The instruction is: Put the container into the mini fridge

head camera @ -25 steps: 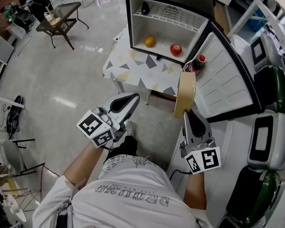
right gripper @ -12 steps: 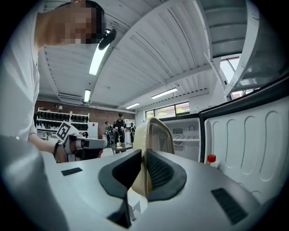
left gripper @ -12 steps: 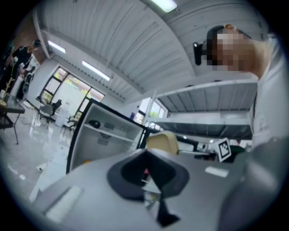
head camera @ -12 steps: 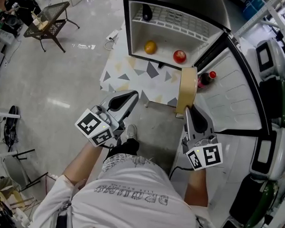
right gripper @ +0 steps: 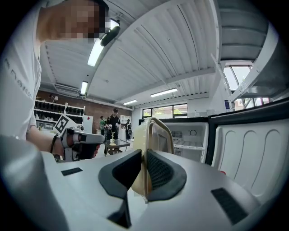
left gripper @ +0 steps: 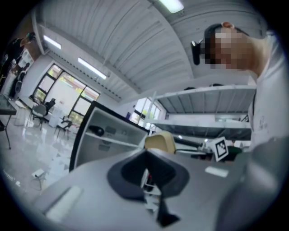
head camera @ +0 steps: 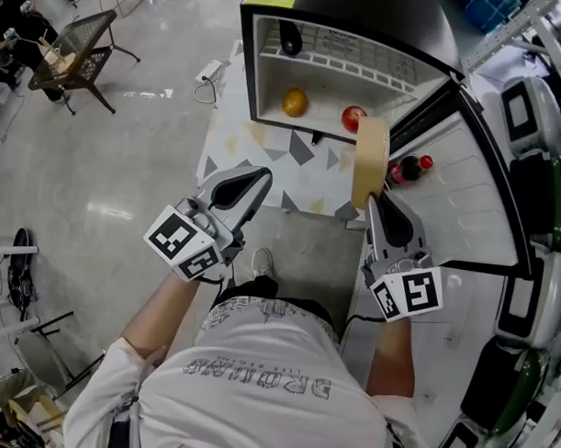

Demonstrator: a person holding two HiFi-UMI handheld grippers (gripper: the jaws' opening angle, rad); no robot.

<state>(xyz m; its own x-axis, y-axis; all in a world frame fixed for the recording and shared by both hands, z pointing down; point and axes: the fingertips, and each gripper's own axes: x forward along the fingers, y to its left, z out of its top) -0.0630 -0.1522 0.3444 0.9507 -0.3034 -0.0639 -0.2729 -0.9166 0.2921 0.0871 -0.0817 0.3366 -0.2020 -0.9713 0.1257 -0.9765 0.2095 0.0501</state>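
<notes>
The mini fridge (head camera: 267,71) stands open on a patterned table (head camera: 264,167), its door (head camera: 456,192) swung out to the right. A beige container (head camera: 370,162) hangs on edge in front of the fridge opening, with my right gripper (head camera: 378,196) shut on its lower rim. In the right gripper view the container (right gripper: 151,144) rises between the jaws, with the fridge (right gripper: 189,140) behind it. My left gripper (head camera: 254,183) is shut and holds nothing, left of the container, over the table's front edge. In the left gripper view the jaws (left gripper: 146,169) meet, with the fridge (left gripper: 104,135) ahead.
An orange (head camera: 295,102) and a red apple (head camera: 352,117) lie on the fridge floor; a dark object (head camera: 291,40) sits on the wire shelf. A red-capped bottle (head camera: 413,166) stands in the door. Green-and-white machines (head camera: 537,237) line the right; a small wire table (head camera: 70,60) stands far left.
My right gripper has carried the container forward, closer to the fridge opening. The left gripper has moved forward a little too, still shut.
</notes>
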